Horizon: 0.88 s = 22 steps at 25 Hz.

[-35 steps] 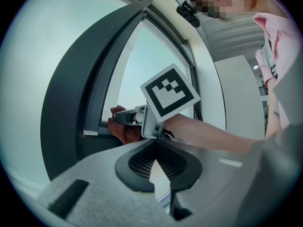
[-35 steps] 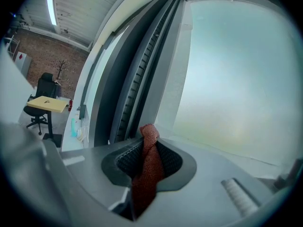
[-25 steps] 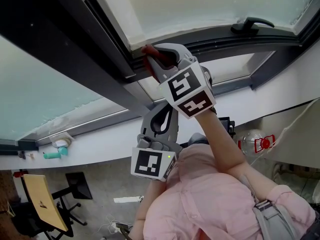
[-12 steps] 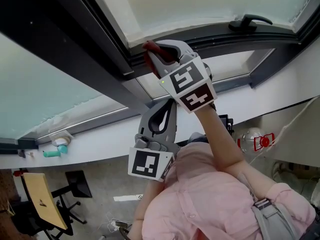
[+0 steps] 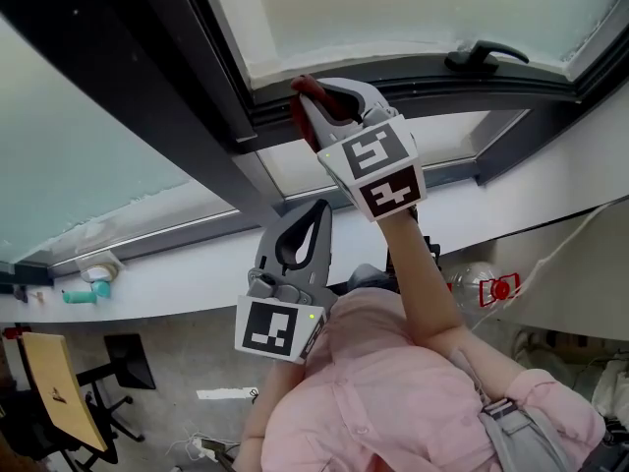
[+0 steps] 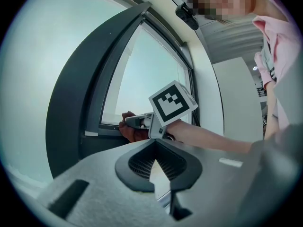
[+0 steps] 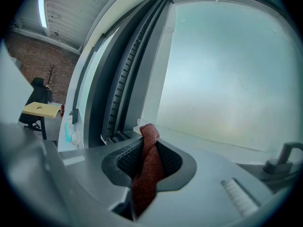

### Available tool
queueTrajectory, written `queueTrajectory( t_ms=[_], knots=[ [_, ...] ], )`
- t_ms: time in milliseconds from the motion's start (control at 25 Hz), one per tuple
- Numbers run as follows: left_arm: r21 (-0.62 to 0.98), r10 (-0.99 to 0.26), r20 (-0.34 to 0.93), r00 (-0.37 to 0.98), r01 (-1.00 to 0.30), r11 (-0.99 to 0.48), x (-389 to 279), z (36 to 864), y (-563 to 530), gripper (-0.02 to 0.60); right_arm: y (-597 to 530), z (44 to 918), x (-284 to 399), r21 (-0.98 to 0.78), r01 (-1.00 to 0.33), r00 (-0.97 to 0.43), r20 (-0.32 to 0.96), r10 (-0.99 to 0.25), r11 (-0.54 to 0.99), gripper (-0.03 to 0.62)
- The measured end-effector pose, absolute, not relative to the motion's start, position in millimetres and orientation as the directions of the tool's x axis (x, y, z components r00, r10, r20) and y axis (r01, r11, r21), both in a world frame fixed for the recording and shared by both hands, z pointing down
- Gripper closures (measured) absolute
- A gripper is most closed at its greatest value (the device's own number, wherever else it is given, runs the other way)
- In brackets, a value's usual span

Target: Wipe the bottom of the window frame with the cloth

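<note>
From the head view, the right hand-held gripper (image 5: 319,101) is clenched on the reddish-brown cloth (image 5: 303,91). The cloth's bunched end pokes past its tips into the dark bottom rail of the window frame (image 5: 423,77). Since a second ago it has slid a little along the rail toward the handle (image 5: 482,52), so the wipe looks under way, with rail ahead left to do. The left hand-held gripper (image 5: 316,209) hangs below it, clear of the frame.

In the left gripper view, those jaws are closed on nothing, and the cloth (image 6: 130,132) sits ahead and above them.

In the right gripper view, the cloth (image 7: 147,169) is twisted between the ribbed pads (image 7: 125,160), its end just beyond the tips at the rail under the pane (image 7: 227,79).
</note>
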<state>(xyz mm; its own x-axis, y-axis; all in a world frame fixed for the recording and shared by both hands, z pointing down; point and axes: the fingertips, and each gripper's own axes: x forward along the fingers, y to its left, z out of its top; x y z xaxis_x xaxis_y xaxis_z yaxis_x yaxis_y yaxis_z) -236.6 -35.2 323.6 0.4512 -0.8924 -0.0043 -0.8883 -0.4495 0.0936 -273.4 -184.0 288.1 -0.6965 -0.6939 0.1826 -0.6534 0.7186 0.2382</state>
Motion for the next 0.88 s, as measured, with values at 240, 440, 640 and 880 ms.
queueTrajectory(
  t_ms=[240, 440, 640, 880],
  knots=[
    [0.083, -0.888, -0.031, 0.459, -0.884, -0.46, -224.1, 319.1, -41.0, 0.584, -183.8, 287.0, -268.5, 0.247, -0.643, -0.702, 0.189, -0.687, 0.725, 0.53],
    [0.061, -0.873, 0.004, 0.487, -0.872, -0.486, -204.2, 323.7, -46.1, 0.584, -176.9, 293.3, -268.5, 0.209, -0.621, -0.732, 0.191, -0.655, 0.755, 0.53],
    [0.124, -0.884, 0.002, 0.467, -0.878, -0.463, -187.9, 317.2, -62.4, 0.584, -189.5, 288.1, -257.7, 0.231, -0.583, -0.745, 0.229, -0.626, 0.779, 0.528],
    [0.102, -0.898, -0.077, 0.433, -0.893, -0.439, -173.5, 305.5, -73.4, 0.584, -194.3, 286.3, -248.2, 0.248, -0.553, -0.763, 0.232, -0.603, 0.795, 0.528]
  ],
)
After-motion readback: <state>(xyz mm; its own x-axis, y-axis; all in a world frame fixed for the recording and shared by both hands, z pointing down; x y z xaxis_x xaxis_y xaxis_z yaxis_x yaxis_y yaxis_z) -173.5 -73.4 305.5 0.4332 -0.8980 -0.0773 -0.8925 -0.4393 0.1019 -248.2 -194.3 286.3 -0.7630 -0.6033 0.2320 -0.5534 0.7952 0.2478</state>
